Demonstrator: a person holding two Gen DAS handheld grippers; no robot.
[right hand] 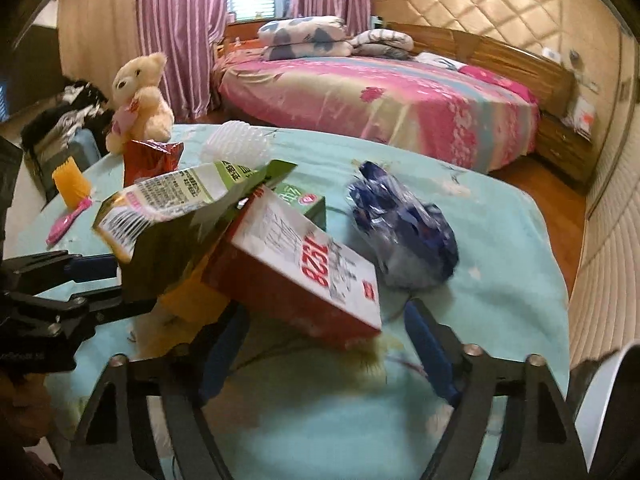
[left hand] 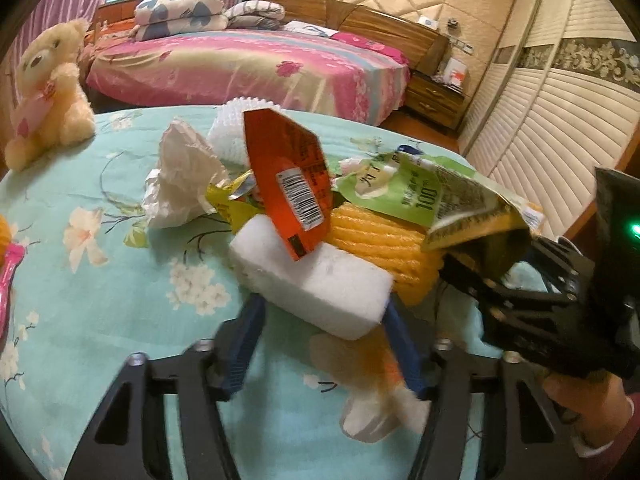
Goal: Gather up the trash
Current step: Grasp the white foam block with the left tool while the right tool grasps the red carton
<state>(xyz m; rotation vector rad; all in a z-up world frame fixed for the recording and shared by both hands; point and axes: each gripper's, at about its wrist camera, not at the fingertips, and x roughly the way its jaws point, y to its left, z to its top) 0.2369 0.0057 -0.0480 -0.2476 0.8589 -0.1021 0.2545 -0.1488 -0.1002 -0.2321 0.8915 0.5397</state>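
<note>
A heap of trash lies on the turquoise floral cloth (left hand: 100,280). My left gripper (left hand: 324,308) is shut on a white foam block (left hand: 312,280), its blue fingertips against the block's two ends. An orange wrapper (left hand: 288,188) leans on the block, with a yellow foam net (left hand: 380,248) and a green snack bag (left hand: 404,192) behind. My right gripper (right hand: 324,312) stands open around a red-and-white box (right hand: 304,268); its right fingertip (right hand: 416,320) is just clear of the box corner. The same green bag (right hand: 176,200) hangs over the box's left side.
A crumpled blue wrapper (right hand: 404,232), crumpled white paper (left hand: 180,180), a white foam net (left hand: 236,128) and a red bag (right hand: 148,156) lie nearby. A teddy bear (right hand: 140,96) sits at the table's far left edge. A pink bed (right hand: 380,100) stands beyond.
</note>
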